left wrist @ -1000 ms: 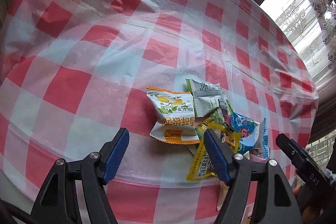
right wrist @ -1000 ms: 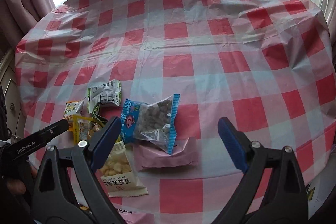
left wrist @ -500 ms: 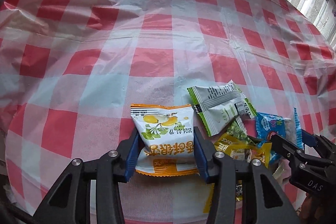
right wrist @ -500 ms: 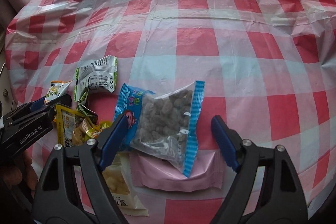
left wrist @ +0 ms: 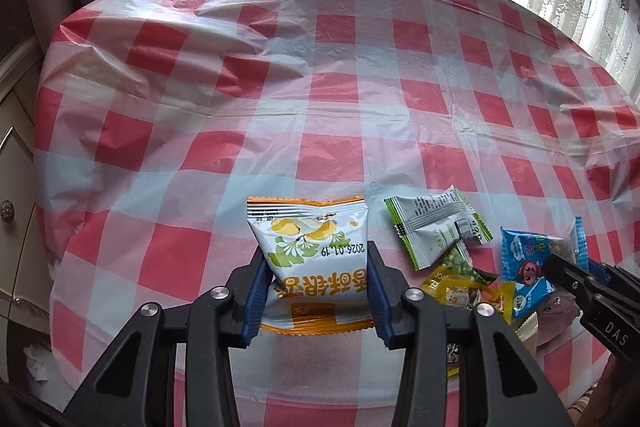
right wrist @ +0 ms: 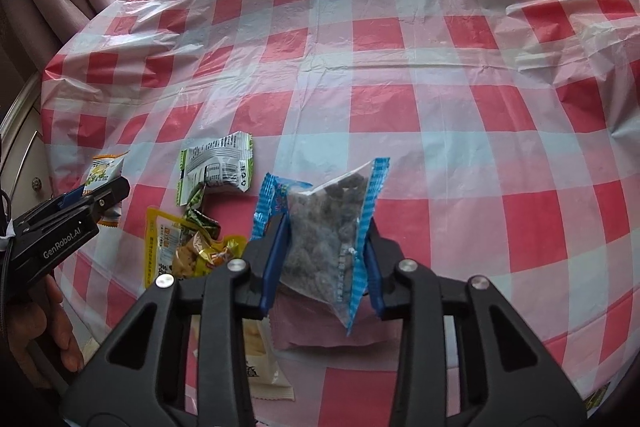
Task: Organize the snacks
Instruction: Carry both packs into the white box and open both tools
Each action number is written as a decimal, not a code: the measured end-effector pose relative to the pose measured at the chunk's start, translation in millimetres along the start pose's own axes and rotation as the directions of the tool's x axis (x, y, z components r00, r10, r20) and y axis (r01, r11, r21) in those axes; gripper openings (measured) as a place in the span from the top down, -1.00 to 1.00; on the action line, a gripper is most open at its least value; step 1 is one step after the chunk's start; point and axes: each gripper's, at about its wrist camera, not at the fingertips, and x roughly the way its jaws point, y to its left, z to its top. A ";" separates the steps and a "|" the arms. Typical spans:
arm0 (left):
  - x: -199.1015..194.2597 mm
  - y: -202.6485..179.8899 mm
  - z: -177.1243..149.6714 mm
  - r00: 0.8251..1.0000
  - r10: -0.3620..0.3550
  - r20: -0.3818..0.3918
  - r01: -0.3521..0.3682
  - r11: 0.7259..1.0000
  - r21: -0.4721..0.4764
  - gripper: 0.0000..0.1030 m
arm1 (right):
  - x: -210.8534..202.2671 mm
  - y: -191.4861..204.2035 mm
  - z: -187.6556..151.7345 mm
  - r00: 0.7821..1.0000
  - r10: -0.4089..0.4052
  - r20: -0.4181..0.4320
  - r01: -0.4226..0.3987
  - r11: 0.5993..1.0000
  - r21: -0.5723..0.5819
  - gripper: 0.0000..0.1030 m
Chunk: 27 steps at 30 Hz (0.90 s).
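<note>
**Two packets pinched, pile waiting**

Left gripper (left wrist: 318,291): jaws drawn in tight on both side edges of the white-and-orange packet (left wrist: 312,255), blue pads (left wrist: 256,297) pressing the film so that it bows between them. Upper half of the packet standing free above the pads, orange bottom seam hanging just below. Appears raised off the checked tablecloth (left wrist: 320,99), though contact at the lower seam hard to rule out.

Right gripper (right wrist: 326,267): likewise closed, pads squeezing the clear blue-edged bag of dark pieces (right wrist: 332,227) near its lower half, bag crumpled into a narrow upright wedge. Directly beneath, a pink packet (right wrist: 316,327) lying flat on the cloth.

Further out, between the two tools: green-and-white packet (right wrist: 218,173), small green wrapper (right wrist: 200,215) and yellow packet (right wrist: 176,247) bunched together, touching or overlapping; a pale packet (right wrist: 256,355) partly hidden under the right tool. Far side of the table bare of snacks, window and curtains beyond.

Likely risks from here:
- Slip of either packet: slick film, air-filled, held only at the edges; any twist during carry enough to let it slide out.
- Crushing of the dark pieces under a hard squeeze.
- Collision of the two tools, working close together over the same pile.
- Snagging the loose, wrinkled cloth and dragging the remaining packets on setting down.
</note>
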 end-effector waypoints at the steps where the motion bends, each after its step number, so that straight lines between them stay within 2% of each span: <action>1: -3.5 -3.2 1.2 1.000 0.001 0.006 -0.001 1.000 0.006 0.13 | -3.2 -1.7 -0.2 1.000 0.002 0.007 -0.002 1.000 0.005 0.25; 10: -30.0 -38.5 -0.7 0.998 -0.047 0.037 0.044 0.996 0.073 0.13 | -36.6 -25.8 -2.2 0.997 0.011 0.081 -0.016 0.998 0.068 0.31; 18: -47.9 -96.6 -11.2 0.989 -0.144 0.030 0.136 0.974 0.183 0.13 | -90.7 -68.5 -15.2 0.984 -0.031 0.173 0.003 0.987 0.160 0.31; 22: -57.2 -141.6 -21.9 0.975 -0.222 0.002 0.215 0.943 0.256 0.13 | -121.0 -99.5 -35.5 0.976 -0.082 0.203 0.039 0.978 0.207 0.31; 27: -70.6 -209.9 -47.5 0.945 -0.320 -0.071 0.323 0.871 0.370 0.13 | -150.0 -148.2 -73.0 0.968 -0.155 0.198 0.090 0.948 0.305 0.31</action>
